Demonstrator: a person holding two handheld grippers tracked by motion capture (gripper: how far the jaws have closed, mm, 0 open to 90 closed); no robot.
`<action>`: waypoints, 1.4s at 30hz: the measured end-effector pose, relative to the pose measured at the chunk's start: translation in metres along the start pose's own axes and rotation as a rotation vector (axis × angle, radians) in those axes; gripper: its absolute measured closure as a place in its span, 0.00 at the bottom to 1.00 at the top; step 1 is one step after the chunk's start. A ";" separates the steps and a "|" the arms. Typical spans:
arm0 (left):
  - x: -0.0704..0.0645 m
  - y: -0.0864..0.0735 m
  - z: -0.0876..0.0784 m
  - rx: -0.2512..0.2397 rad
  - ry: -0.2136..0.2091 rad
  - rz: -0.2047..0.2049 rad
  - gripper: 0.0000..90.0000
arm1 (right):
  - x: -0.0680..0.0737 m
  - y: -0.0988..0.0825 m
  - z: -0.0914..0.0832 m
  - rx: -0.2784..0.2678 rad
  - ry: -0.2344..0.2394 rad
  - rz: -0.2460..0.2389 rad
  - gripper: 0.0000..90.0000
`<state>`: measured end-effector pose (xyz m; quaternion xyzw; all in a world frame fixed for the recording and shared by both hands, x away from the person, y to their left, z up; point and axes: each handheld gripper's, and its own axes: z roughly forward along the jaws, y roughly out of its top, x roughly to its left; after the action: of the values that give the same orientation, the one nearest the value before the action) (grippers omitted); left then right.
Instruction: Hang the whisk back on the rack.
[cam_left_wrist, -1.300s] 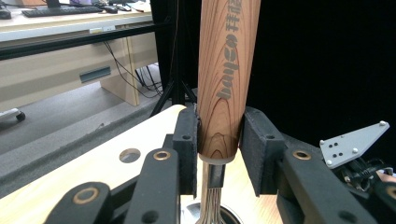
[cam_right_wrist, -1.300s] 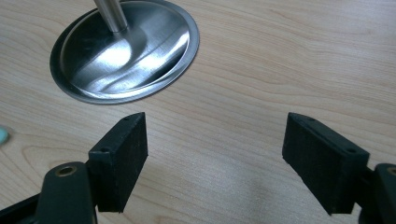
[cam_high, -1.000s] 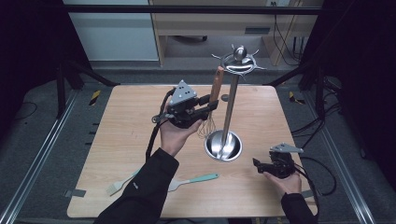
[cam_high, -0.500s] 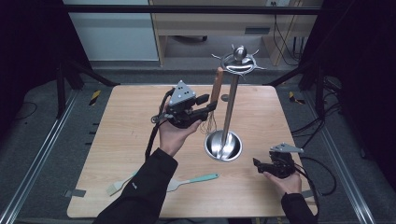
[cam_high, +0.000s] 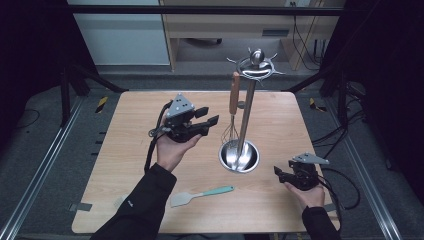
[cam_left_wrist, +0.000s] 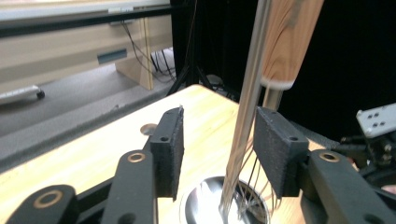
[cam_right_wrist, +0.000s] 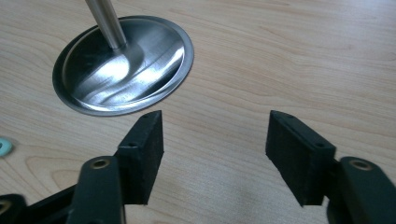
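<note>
A whisk with a wooden handle (cam_high: 234, 95) hangs upright from a metal utensil stand (cam_high: 247, 117), its wires (cam_high: 230, 132) just above the round steel base (cam_high: 239, 157). My left gripper (cam_high: 211, 117) hovers left of the whisk and points at it. Its jaws have just been opening and stand open with nothing between them. In the left gripper view the gripper (cam_left_wrist: 217, 126) frames the stand's pole (cam_left_wrist: 250, 98) and the handle (cam_left_wrist: 289, 42) farther off. My right gripper (cam_high: 278, 172) rests low at the table's right front. Its jaws (cam_right_wrist: 215, 135) have just been closing and are open over bare wood.
A teal-handled spatula (cam_high: 202, 195) lies near the table's front edge. The stand's base (cam_right_wrist: 123, 65) sits just beyond the right gripper. The stand's hooked top ring (cam_high: 256, 65) sticks out above the whisk. Dark frame rails run along both sides of the wooden table (cam_high: 125, 165).
My left gripper has drawn back to the left and slightly down, away from the whisk handle, with its jaws wider apart. The whisk stays hanging. The right hand has kept still.
</note>
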<state>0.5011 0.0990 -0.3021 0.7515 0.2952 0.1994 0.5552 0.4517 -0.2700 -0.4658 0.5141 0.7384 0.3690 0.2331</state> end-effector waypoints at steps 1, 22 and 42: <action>0.003 -0.003 -0.002 0.006 0.003 -0.003 0.58 | 0.000 0.000 0.000 0.000 0.000 0.000 0.42; 0.058 -0.094 -0.041 0.161 0.115 -0.070 0.46 | 0.002 0.008 -0.013 -0.035 0.012 -0.007 0.81; 0.086 -0.156 -0.090 0.216 0.173 -0.118 0.44 | 0.004 0.026 -0.035 -0.130 0.047 0.026 1.00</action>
<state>0.4745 0.2532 -0.4255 0.7681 0.4056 0.1975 0.4544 0.4400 -0.2720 -0.4235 0.4986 0.7114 0.4310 0.2440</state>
